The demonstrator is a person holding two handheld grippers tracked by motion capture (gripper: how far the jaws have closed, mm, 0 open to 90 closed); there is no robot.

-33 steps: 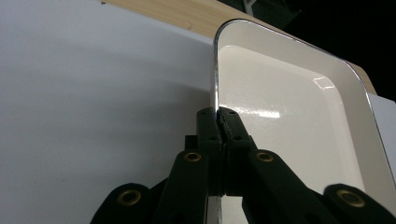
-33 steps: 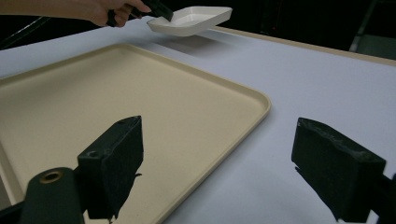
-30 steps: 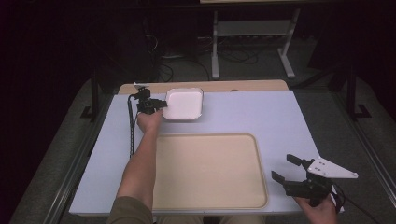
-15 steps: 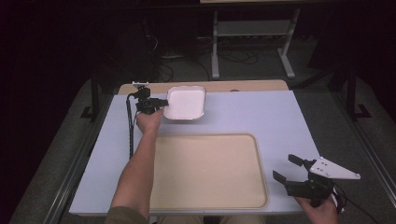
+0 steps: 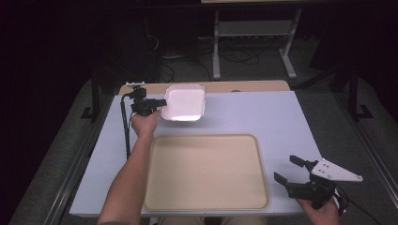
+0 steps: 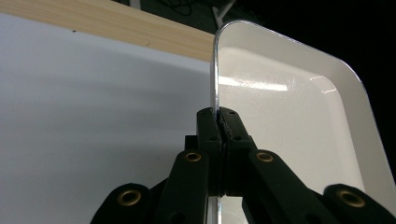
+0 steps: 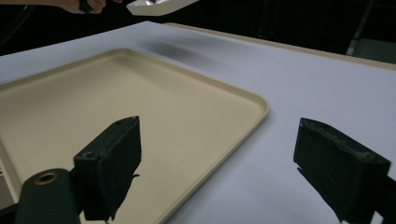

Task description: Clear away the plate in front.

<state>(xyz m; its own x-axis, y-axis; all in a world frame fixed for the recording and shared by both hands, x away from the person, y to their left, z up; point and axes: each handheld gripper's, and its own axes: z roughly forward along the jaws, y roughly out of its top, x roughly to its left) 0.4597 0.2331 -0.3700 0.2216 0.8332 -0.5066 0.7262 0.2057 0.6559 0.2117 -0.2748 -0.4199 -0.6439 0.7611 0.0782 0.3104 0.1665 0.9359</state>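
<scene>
Toward the far left corner of the table (image 5: 281,117): found the left gripper (image 5: 159,103) pinched tight on the white dish (image 5: 185,102), jaws closed down to the thickness of its rim. Looking along the left gripper (image 6: 223,123) in its own view, saw only the thin left edge of the white dish (image 6: 289,107) between the pads, with the hollow of it free to the right. Probably gripped at the edge because no other part of so shallow and broad a thing would fit between two jaws. Held roughly level and clear of the table, just short of the wooden strip (image 5: 244,86) along the far edge; judged as raised from the soft shadow under it in the right gripper view. Held level, presumably, to stop it swinging on so small a bite. Left the cable (image 5: 126,131) hanging down along the left edge, out of the way.

Middle of the table, against the near edge: laid the beige tray (image 5: 206,136) flat and bare, just nearer than the dish. Likely meant as the landing place, hence nothing on it.

Near right corner: rested the right gripper (image 5: 285,168) just beside the tray's right rim, jaws spread wide with nothing between them. In its own view, framed a corner of the beige tray (image 7: 261,105) and bare table between the pads of the right gripper (image 7: 219,158). Stationed there, by the look of it, either to steady the tray or simply to stay clear of the left arm's path.
</scene>
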